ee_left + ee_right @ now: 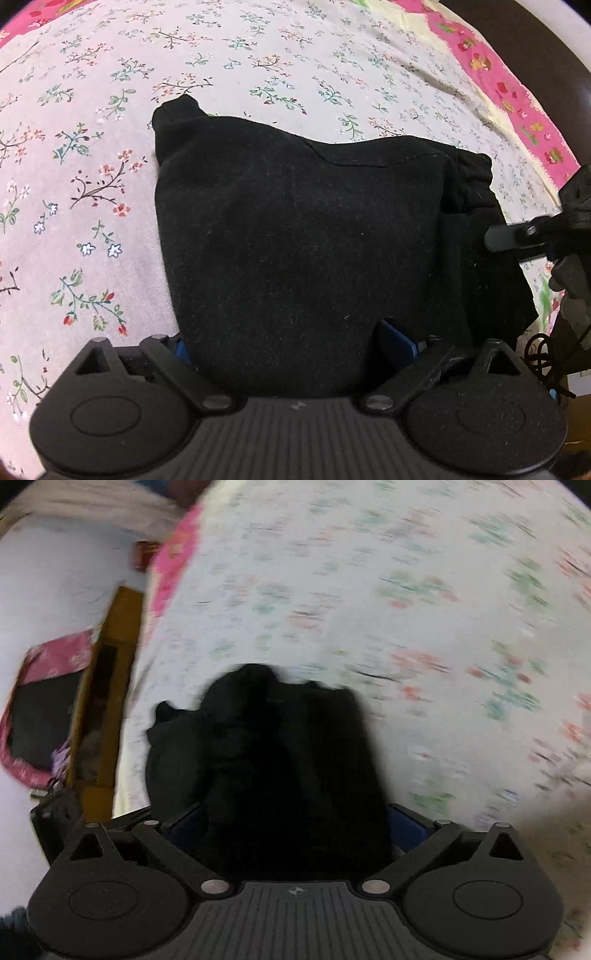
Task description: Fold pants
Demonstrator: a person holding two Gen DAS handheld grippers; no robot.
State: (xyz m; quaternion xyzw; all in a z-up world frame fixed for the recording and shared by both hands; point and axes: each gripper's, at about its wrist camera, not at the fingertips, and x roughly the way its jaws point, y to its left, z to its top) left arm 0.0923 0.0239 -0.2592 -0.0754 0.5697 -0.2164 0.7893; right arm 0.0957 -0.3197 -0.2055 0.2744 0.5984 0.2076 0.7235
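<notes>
pants (295,229): black, folded into a compact bundle on the floral bedsheet (92,147) | left tongs (284,347): spread wide, cloth between the blue pads, grip cannot be told | right tongs (291,827): apart, pants between them, view blurred

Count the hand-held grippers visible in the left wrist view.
2: the left hand-held gripper at the bottom edge, straddling the black pants; the right hand-held gripper at the right edge, beside the pants.
</notes>
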